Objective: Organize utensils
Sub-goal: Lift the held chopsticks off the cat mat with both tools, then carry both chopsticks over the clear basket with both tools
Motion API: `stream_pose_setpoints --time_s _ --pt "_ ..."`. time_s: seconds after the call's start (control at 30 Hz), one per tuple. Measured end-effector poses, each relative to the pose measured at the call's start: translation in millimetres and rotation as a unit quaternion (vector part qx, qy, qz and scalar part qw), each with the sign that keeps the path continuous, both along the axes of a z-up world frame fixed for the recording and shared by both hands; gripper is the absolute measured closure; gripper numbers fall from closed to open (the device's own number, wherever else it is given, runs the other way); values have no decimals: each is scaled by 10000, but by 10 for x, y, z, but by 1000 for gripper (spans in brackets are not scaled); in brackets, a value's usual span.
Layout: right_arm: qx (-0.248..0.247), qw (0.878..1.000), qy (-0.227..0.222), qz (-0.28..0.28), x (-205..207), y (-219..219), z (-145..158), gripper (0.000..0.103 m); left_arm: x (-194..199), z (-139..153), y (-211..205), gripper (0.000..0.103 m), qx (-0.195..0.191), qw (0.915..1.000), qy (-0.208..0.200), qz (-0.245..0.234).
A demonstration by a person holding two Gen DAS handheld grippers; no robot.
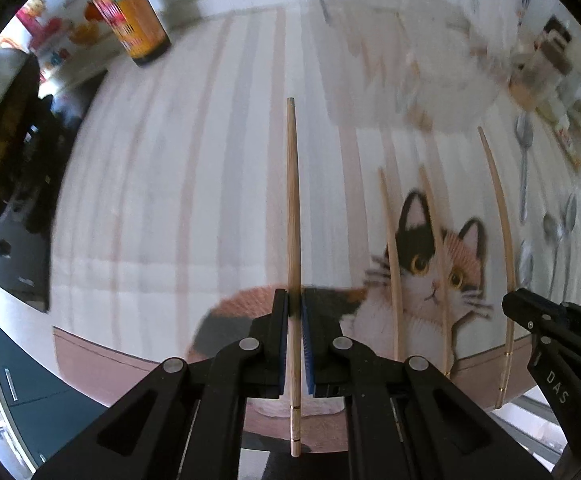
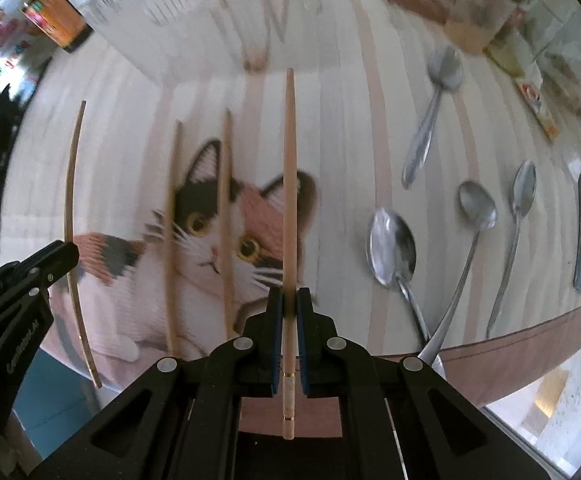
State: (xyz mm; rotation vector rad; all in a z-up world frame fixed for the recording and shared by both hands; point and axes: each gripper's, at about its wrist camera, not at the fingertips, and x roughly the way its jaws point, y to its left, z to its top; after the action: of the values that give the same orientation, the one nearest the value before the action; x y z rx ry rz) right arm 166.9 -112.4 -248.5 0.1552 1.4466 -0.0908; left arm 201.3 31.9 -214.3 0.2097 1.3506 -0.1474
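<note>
The left tool points steeply down at the bench, its blue-padded jaws pressed tight on a bamboo chopstick that runs straight out ahead between them, its banded end sticking back behind the pads. The right tool points straight down and is likewise clamped on a second chopstick, gripped near the gold-banded end — both sticks are held above the cloth rather than lying on it. Under them spreads a striped placemat printed with a calico cat. In the right wrist view three more chopsticks lie on the mat to the left: two across the cat's face and one apart at the far left, just beside the tip of the left tool. To the right lie four metal spoons — one large, two slimmer, and one further up. A printed orange cup stands at the mat's far left corner; its contents cannot be made out.
</note>
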Motion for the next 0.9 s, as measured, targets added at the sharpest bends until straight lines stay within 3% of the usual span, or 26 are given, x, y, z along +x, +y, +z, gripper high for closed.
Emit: stream_pose_setpoints --time_s 0.37,0.5,0.57,0.7,0.83,0.9 --pt "328 9975 -625 47 28 -97 725 96 219 1029 -16 99 -601 9947 -830 27" --pt "464 9952 -862 100 -15 -101 940 96 356 1284 -31 99 -869 9915 -973 6" --pt "549 9932 -1021 110 -10 -119 1102 103 419 1393 -76 99 -1001 9898 -1012 -13" --pt "676 9884 -1355 69 174 -238 1386 103 629 1512 -197 99 -1239 9873 -998 -22" --pt "905 9900 -1059 213 445 -305 1262 103 795 1506 -238 99 -1136 9873 -1113 31" --pt "901 9933 -635 356 523 -268 1000 102 799 1376 -198 99 -959 9896 -1070 94"
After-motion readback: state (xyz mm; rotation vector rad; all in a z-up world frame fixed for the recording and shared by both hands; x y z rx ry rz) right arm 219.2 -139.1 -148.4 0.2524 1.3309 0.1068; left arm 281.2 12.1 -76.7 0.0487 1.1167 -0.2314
